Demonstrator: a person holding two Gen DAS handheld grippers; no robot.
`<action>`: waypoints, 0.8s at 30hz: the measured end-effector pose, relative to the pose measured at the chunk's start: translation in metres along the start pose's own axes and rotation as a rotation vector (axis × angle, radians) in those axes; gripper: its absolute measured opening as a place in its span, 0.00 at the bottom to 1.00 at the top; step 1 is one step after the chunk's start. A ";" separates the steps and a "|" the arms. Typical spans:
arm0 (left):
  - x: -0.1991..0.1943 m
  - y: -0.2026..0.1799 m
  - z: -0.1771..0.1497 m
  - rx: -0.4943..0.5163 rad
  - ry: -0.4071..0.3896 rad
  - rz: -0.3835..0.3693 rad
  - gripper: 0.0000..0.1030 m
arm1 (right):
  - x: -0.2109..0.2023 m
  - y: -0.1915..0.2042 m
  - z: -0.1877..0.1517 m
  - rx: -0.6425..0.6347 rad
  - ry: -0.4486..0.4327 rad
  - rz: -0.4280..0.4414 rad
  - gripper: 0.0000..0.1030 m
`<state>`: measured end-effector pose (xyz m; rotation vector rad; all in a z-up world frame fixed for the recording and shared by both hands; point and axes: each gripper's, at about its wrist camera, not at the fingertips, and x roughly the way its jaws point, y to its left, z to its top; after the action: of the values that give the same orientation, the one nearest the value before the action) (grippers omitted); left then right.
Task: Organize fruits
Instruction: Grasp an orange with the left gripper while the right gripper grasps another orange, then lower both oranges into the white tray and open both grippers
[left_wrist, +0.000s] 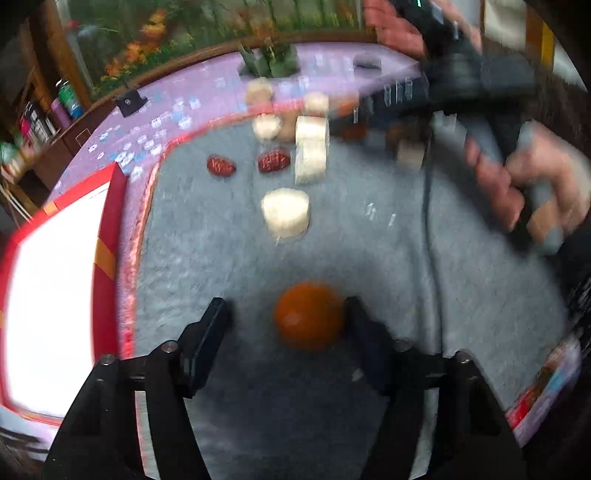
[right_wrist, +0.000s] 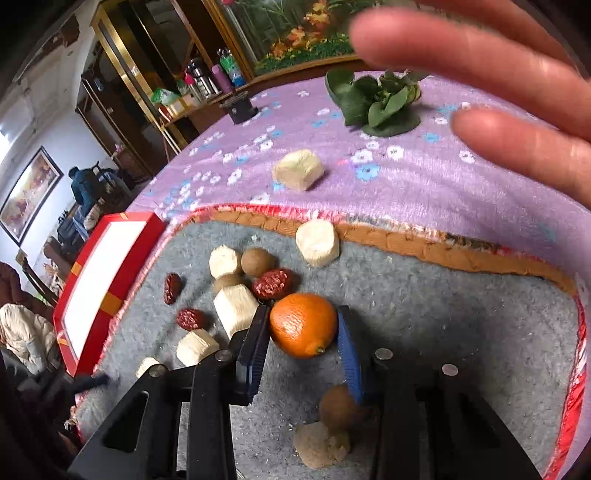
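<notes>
1. The orange (right_wrist: 303, 325) in the right wrist view sits on the grey mat (right_wrist: 443, 314), directly between the 2 fingers of the right gripper (right_wrist: 303, 332).
2. The left finger touches the fruit's side and the blue pad of the right finger lies against its other side, so the jaws look clamped on it.
3. Just left of that orange lie pale cut chunks (right_wrist: 236, 308), 3 red dates (right_wrist: 272, 283) and a round brown fruit (right_wrist: 258, 261), all crowded together.
4. Below the right finger, near the camera, another brown fruit (right_wrist: 340, 408) rests against a tan lump.
5. In the left wrist view, blurred, a second orange (left_wrist: 308, 315) lies on the same grey mat (left_wrist: 443, 277), inside the left gripper (left_wrist: 286, 314).
6. It is off-centre: it touches or nearly touches the right finger, while a clear gap separates it from the left finger, so these jaws stand apart and grip nothing.
7. Beyond it are a pale chunk (left_wrist: 285, 214), then 2 red dates (left_wrist: 221, 166) and more pale pieces.
8. A red-rimmed box (left_wrist: 107, 229) with a white inside stands at the mat's left edge, on the purple flowered cloth (right_wrist: 406, 184).
9. A person's hand (left_wrist: 532, 184), smeared by motion, holds the other gripper's handle at the upper right of the left wrist view; bare fingers (right_wrist: 480, 55) cross the top right of the right wrist view.
</notes>
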<state>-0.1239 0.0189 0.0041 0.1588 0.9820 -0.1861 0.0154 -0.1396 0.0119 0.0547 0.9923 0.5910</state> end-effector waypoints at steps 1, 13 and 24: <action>0.000 0.002 0.000 -0.017 -0.001 -0.022 0.56 | -0.001 0.000 0.000 0.000 -0.003 0.004 0.35; -0.026 0.016 0.013 -0.029 -0.102 -0.018 0.30 | -0.034 0.012 0.006 0.046 -0.139 0.129 0.35; -0.091 0.147 -0.003 -0.208 -0.212 0.408 0.30 | -0.004 0.193 0.025 -0.182 -0.070 0.355 0.34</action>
<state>-0.1425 0.1701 0.0861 0.1424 0.7343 0.2679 -0.0516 0.0266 0.0876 0.0901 0.8618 0.9960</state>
